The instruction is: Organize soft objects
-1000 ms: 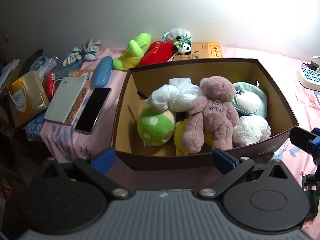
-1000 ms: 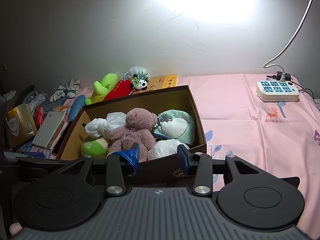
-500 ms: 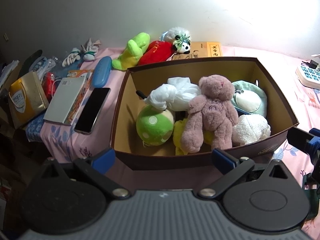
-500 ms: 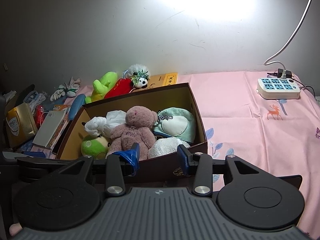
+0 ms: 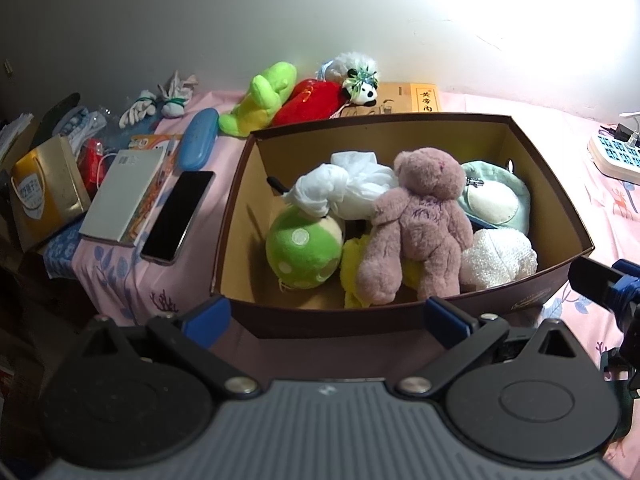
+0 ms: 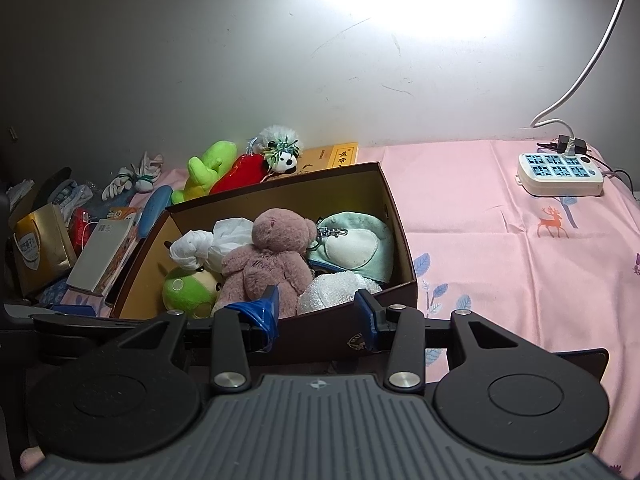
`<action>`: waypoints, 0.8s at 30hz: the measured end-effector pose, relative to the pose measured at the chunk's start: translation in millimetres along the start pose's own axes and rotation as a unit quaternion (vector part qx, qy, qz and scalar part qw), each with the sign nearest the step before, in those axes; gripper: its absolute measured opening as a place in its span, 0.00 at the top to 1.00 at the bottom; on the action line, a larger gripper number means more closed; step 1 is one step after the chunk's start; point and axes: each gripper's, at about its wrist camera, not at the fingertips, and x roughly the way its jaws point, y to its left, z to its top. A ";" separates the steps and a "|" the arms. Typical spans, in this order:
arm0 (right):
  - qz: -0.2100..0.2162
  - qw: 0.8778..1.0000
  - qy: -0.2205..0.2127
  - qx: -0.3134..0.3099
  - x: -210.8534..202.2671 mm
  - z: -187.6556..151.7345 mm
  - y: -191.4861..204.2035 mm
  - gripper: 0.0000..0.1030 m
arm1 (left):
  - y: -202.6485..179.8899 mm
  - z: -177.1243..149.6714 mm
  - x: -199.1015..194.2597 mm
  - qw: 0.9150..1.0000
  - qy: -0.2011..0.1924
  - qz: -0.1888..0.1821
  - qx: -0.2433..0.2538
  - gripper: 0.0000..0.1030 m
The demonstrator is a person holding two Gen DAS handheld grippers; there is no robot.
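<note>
A: Left wrist view: one pink cloth [image 5: 592, 144] with printed leaves and deer covers the table. On it stands one brown cardboard box [image 5: 400, 322], open-topped, tan inside, stiff and angular.

B: And inside it?

A: Six soft things that I can count: one shaggy mauve bear [image 5: 420, 220] lying face down, one round green ball plush [image 5: 302, 250] with white spots, one knotted white cloth [image 5: 348, 186], one mint pouch [image 5: 494, 204] with a metal clip, one nubbly white puff [image 5: 500, 260], and a yellow scrap [image 5: 352, 268] under the bear.

B: Outside the box?

A: Three plush toys behind it: one lime [image 5: 264, 98], one red [image 5: 312, 100], one small panda [image 5: 360, 86]. Left of the box lie one glossy flat phone [image 5: 178, 210], one grey book [image 5: 120, 198], and one blue oval case [image 5: 198, 144].

B: The grippers?

A: Left gripper [image 5: 326, 314] is spread wide before the box's near wall, gripping nothing. Right gripper [image 6: 316, 308] stands part open at the near rim, its blue pads touching nothing.
</note>
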 end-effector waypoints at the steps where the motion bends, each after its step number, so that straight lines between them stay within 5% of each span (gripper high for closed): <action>1: 0.000 1.000 0.001 0.000 0.5 0.1 -0.1 0.76 | 0.1 0.3 -0.3 1.000 -0.002 0.000 0.000 0.01; 24: -0.005 1.000 -0.021 0.011 -2.8 0.4 -6.8 0.76 | 1.3 5.9 -10.6 0.999 -0.048 0.002 0.004 0.01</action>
